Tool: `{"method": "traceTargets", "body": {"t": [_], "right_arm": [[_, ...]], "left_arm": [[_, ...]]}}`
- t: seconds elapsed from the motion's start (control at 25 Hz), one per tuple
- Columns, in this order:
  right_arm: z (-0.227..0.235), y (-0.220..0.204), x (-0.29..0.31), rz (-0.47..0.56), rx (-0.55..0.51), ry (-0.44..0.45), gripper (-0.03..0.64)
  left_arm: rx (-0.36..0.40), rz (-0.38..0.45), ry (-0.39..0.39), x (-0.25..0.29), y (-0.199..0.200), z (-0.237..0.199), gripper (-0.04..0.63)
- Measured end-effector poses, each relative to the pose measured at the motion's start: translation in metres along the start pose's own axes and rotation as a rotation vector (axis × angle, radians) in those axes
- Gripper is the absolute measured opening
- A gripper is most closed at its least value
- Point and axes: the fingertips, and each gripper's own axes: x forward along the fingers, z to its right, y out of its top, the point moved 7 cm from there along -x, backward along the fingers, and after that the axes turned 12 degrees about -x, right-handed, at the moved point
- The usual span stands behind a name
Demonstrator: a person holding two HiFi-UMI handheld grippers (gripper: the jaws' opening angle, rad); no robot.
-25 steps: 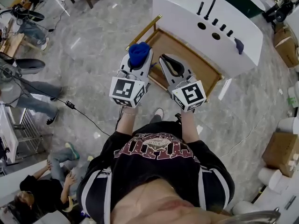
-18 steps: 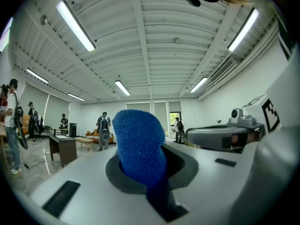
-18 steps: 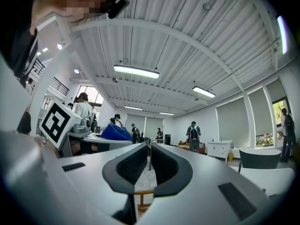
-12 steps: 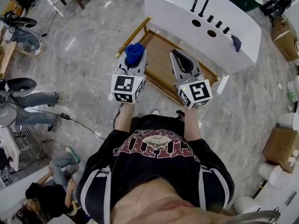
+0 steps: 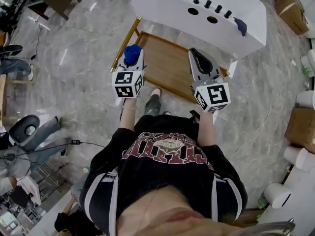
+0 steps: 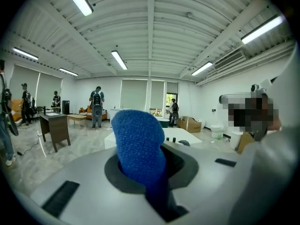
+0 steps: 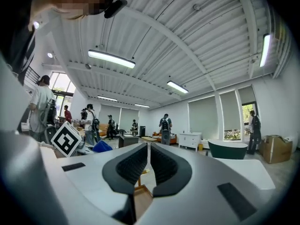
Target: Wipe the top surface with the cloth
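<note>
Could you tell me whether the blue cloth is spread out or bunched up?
Bunched up: the blue cloth stands as a rounded wad clamped between the left gripper's jaws, not spread flat.

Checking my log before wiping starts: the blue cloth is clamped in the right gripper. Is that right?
No. The blue cloth is clamped in the left gripper, as the left gripper view shows; the right gripper is shut on nothing.
</note>
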Motion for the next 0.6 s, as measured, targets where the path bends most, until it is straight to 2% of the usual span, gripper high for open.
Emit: {"method": "traceTargets", "body": {"t": [0.24,0.6], "right_arm": [[0.035,-0.019,0.049,-0.056,-0.003,-0.130,0.018],[0.049,-0.052,0.110,-0.152,0.034,-0.186,0.018]], "left_arm": [[-0.027,-0.106,-0.048,0.082,-0.006,-0.044,0.092],[-0.018,-0.220,-0.114,0.164,-0.016,-0.076,0.092]]}}
